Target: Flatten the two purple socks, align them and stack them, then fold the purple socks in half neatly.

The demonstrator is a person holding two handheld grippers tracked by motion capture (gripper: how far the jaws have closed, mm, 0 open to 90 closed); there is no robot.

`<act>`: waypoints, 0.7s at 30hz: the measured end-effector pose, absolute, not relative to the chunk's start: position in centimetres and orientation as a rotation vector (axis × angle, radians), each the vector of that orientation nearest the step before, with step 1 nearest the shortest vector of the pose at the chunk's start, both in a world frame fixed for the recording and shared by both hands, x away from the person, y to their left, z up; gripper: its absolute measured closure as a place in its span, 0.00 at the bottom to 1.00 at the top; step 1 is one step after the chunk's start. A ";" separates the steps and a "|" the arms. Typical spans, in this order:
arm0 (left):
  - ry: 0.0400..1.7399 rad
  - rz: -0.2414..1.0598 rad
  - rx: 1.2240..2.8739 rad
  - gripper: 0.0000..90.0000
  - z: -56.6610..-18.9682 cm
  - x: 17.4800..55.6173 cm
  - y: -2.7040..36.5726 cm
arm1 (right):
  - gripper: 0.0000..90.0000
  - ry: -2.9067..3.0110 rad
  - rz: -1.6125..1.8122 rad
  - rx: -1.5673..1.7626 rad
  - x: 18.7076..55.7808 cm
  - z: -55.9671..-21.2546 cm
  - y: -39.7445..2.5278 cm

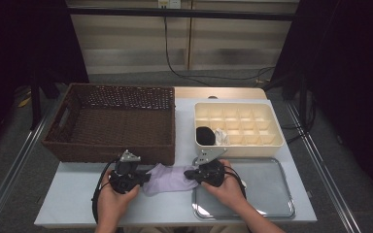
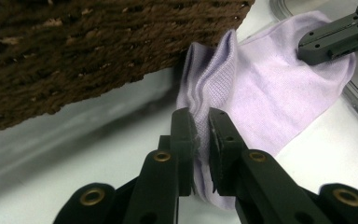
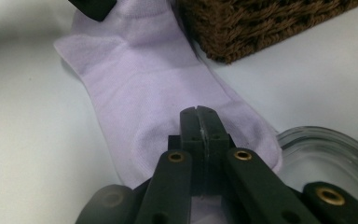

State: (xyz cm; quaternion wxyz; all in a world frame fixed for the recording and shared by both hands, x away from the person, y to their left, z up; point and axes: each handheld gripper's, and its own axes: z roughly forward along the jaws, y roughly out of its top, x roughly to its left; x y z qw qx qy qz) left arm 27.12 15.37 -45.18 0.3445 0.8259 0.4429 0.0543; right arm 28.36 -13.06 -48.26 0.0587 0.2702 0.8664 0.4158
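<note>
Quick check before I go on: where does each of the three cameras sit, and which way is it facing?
High view: above the person's side of the table, looking forward and down on wicker basket, divided box, metal tray; both forearms and hands enter from below.
Left gripper view: rides the left gripper, looking along its jaws over the lilac sock toward the right gripper.
Right gripper view: rides the right gripper, facing back along the sock toward the basket.
Both gripper views share the sock and basket.
</note>
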 end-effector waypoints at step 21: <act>1.131 0.139 2.142 0.91 -44.2 27.2 15.3 | 0.99 2.659 1.313 0.698 27.7 -47.0 -10.2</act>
